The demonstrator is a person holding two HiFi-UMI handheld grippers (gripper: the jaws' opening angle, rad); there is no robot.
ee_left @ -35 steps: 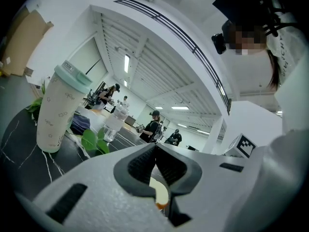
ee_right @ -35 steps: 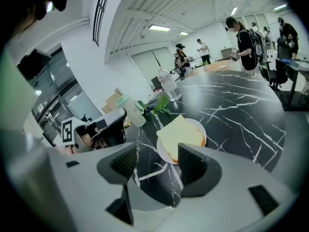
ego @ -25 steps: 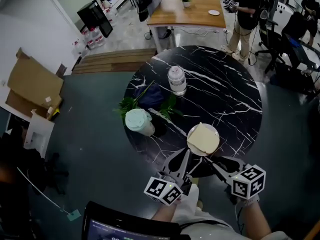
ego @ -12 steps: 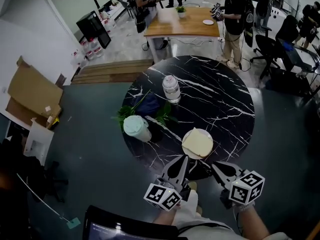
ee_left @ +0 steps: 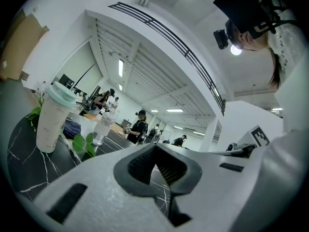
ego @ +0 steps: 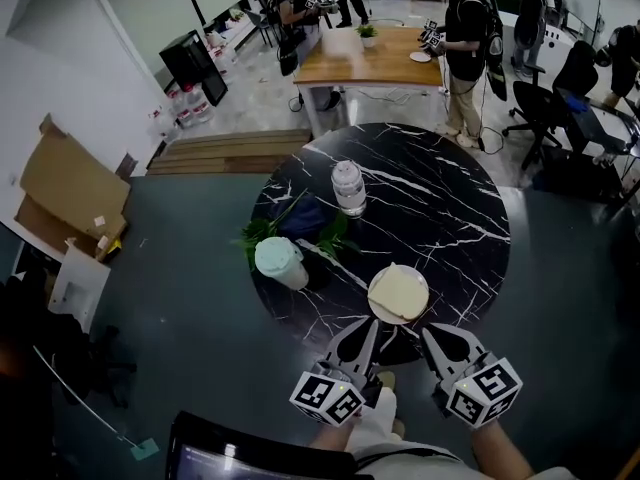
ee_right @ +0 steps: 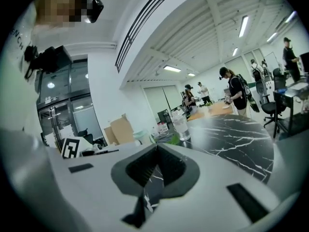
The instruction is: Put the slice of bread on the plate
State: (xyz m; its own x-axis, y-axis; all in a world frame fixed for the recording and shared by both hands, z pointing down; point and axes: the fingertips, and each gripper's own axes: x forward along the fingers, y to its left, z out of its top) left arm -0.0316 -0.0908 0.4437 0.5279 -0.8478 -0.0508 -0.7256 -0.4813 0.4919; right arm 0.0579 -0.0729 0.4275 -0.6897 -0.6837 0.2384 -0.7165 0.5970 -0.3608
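Bread looks set on the plate by the table's near edge, so we'd just back off left gripper and right gripper, fingers closed empty.

I read this as an open-plan office or lab floor. At the far end, people stand around a wooden desk, and swivel chairs sit by workstations at the far right. A dark screen on a stand is at the far left, and flattened cardboard lies by the left wall. Near me, a round marble table stands on grey flooring. The gripper views show me strip lights on a ribbed ceiling and glass doors.
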